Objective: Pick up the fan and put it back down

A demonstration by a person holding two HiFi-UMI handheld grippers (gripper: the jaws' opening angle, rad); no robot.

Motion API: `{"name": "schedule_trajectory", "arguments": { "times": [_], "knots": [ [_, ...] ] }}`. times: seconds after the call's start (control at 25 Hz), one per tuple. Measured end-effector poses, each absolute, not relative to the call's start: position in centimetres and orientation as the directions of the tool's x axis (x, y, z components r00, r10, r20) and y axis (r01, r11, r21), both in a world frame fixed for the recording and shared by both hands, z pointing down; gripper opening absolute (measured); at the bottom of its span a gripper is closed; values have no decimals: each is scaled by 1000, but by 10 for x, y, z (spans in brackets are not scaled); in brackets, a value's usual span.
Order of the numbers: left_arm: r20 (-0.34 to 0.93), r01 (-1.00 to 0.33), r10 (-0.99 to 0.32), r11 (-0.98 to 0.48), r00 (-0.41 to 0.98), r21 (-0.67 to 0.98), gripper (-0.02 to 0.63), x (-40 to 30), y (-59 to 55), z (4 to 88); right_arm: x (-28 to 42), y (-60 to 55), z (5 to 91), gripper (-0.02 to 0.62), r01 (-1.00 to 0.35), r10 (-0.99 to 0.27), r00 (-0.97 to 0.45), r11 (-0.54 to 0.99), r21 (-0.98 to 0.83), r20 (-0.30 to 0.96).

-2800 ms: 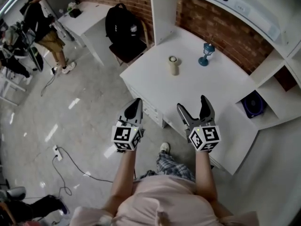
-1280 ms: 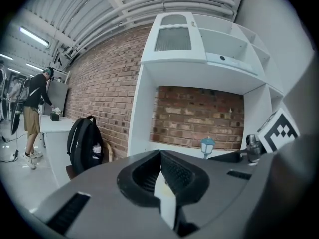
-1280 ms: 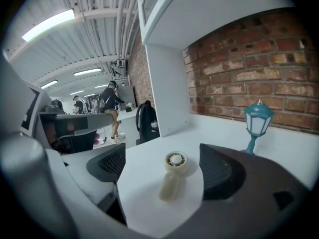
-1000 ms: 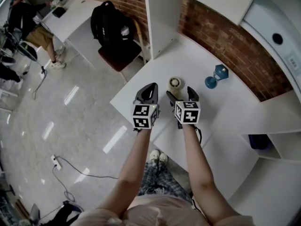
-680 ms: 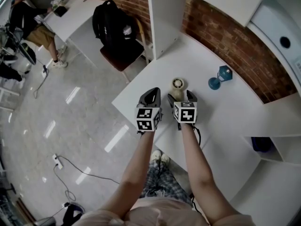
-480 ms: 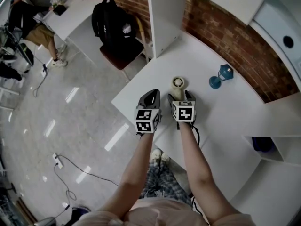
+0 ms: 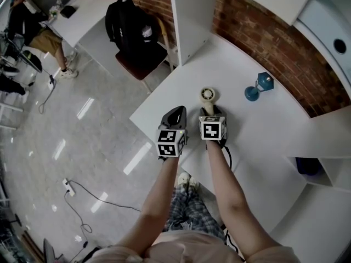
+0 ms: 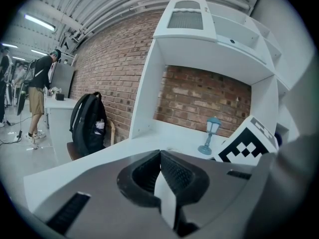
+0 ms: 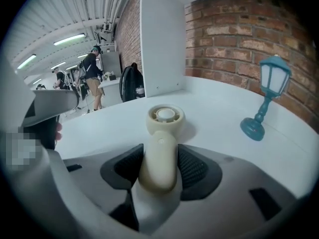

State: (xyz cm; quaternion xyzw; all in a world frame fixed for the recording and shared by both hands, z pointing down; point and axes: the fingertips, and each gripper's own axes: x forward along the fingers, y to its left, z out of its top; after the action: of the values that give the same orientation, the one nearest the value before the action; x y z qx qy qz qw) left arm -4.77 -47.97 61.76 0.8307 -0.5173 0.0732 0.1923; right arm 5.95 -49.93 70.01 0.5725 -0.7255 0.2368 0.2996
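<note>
A cream hand-held fan (image 7: 207, 95) lies flat on the white table (image 7: 252, 133), its round head pointing away from me. My right gripper (image 7: 211, 113) has come down over the fan's handle (image 9: 159, 156). Its jaws are closing, and both dark pads (image 9: 195, 167) touch the handle's sides. The fan's head (image 9: 165, 116) sticks out beyond the jaw tips. My left gripper (image 7: 176, 114) hovers just left of the fan near the table's front edge. It is shut (image 8: 160, 156) with nothing in it.
A small teal lantern-shaped lamp (image 7: 258, 86) stands to the fan's right, near the brick wall. A white shelf upright (image 7: 189, 15) rises behind the table. A black backpack (image 7: 129, 23) rests on a chair at the left. A person (image 7: 33, 21) stands far off.
Both grippers came forward and sank to the table. The right gripper's wide-open jaws dropped over the fan's handle and closed in on it. The left gripper stayed shut.
</note>
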Motion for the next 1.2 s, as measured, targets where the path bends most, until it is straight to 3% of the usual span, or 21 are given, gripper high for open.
{"name": "schedule_trajectory", "arguments": {
  "times": [0.2, 0.76, 1.2],
  "knots": [
    [331, -888, -827, -389, 454, 244, 28, -50, -477, 621, 59, -498, 701, 208, -970, -680, -159, 243, 15, 715],
    [322, -891, -835, -383, 446, 243, 28, -55, -478, 616, 65, -503, 679, 202, -980, -737, -155, 201, -6, 658],
    [276, -892, -852, -392, 445, 228, 28, -60, -470, 577, 65, -485, 601, 202, -980, -851, -187, 199, -28, 490]
  ]
}}
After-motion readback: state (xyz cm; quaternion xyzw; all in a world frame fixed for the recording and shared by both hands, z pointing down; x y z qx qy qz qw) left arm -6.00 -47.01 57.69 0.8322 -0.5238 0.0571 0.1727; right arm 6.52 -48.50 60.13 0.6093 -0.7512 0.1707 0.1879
